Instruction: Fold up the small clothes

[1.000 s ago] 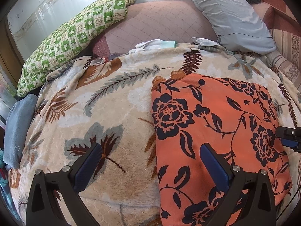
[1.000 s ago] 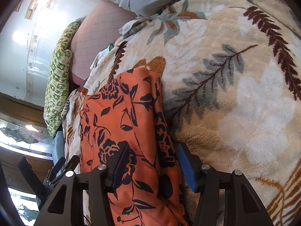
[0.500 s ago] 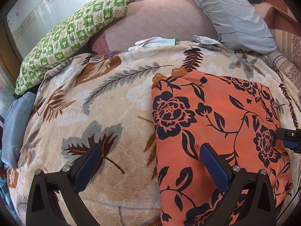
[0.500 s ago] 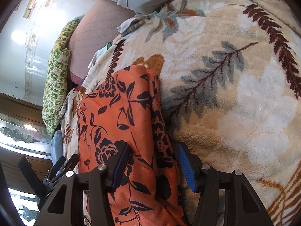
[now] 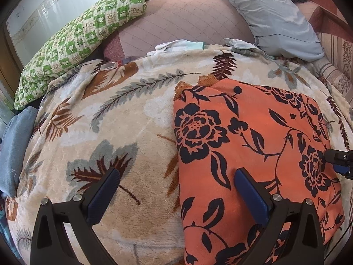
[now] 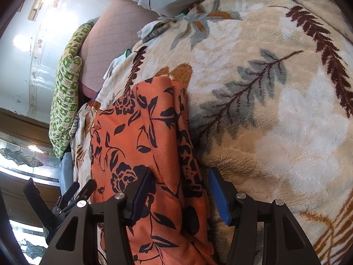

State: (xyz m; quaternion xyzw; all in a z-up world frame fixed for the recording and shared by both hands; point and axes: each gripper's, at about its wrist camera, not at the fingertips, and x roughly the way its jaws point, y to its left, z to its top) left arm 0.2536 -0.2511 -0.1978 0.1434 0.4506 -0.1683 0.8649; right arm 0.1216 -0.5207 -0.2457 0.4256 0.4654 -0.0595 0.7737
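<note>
Here | leaf-print blanket [image 5: 123, 119] covers bed | green pillow [image 5: 72, 44] by wall | left gripper [image 5: 176, 185], right gripper [image 6: 179, 183] both agape

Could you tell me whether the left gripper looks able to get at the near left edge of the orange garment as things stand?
Probably yes. The left gripper is open and straddles that edge of the garment, which lies flat on the blanket with nothing between.

Bedroom: blanketed bed [image 5: 123, 132], pillows [image 5: 271, 15]
</note>
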